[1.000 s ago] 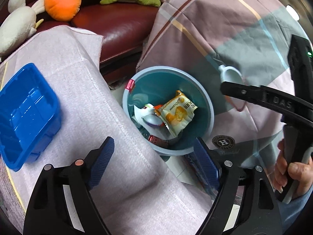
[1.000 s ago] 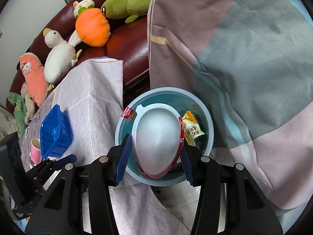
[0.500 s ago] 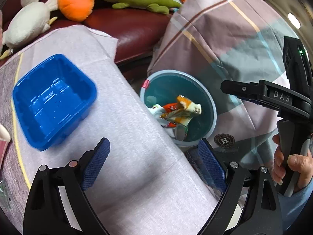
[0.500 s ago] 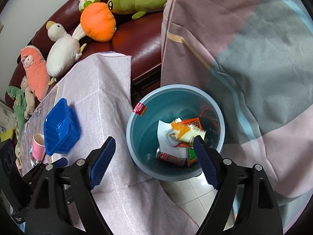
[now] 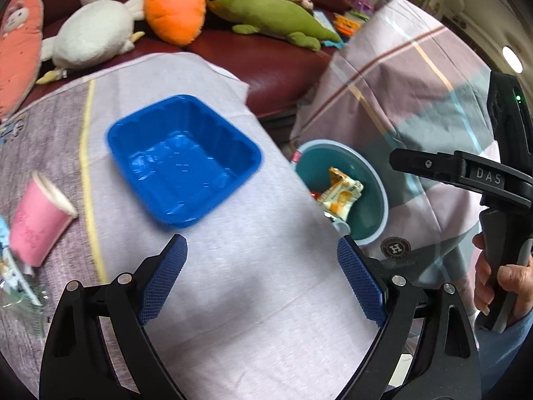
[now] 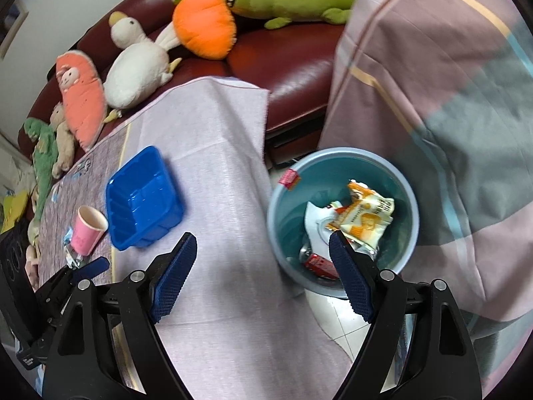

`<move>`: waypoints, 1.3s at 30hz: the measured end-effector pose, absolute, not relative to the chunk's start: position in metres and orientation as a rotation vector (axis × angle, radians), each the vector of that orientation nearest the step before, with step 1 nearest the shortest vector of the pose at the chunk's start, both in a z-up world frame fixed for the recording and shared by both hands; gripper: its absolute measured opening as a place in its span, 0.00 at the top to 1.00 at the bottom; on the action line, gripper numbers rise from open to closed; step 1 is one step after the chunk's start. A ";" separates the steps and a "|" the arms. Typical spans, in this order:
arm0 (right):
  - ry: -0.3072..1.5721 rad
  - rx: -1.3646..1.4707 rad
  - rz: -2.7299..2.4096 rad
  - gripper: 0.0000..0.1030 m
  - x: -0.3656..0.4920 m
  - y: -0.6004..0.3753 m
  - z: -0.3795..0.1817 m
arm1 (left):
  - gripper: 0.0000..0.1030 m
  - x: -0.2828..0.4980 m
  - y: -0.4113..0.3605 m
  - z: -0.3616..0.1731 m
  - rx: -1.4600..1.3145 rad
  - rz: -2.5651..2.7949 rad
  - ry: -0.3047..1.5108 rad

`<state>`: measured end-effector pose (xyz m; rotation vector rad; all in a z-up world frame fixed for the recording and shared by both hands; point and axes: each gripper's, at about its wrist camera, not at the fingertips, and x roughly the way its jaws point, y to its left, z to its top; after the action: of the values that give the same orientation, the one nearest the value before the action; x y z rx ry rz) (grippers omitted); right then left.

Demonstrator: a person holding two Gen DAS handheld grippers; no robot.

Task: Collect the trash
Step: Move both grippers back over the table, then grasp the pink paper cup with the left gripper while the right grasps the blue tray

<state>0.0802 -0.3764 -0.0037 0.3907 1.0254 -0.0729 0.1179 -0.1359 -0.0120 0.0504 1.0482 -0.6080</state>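
A teal trash bin [image 6: 408, 183] stands on the floor beside the table and holds an orange snack wrapper [image 6: 364, 216], a white lid and a red can; it also shows in the left wrist view [image 5: 374, 173]. A blue plastic tray [image 5: 183, 160] and a pink paper cup [image 5: 36, 220] lie on the cloth-covered table; both also show in the right wrist view, the tray [image 6: 143, 200] and the cup [image 6: 86, 230]. My left gripper [image 5: 261, 280] is open and empty over the cloth, near the tray. My right gripper [image 6: 263, 276] is open and empty above the table edge and bin.
A crinkled clear wrapper [image 5: 16, 286] lies left of the cup. Plush toys [image 6: 203, 23] line a dark red sofa [image 6: 296, 66] behind the table. A plaid blanket [image 6: 433, 76] hangs right of the bin. The table edge drops off next to the bin.
My right gripper opened and dropped the white lid into the bin, then drew back left. My left gripper swung left from the bin toward the blue tray and cup.
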 end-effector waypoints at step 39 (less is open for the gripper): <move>1.182 0.165 0.023 0.24 0.176 -0.253 -0.026 | 0.11 0.217 0.036 -0.056 0.190 -0.343 1.070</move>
<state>0.1765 -0.2528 -0.0264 0.1652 1.1822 0.0232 0.2165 0.0364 -0.0558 0.1899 1.0705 -0.3432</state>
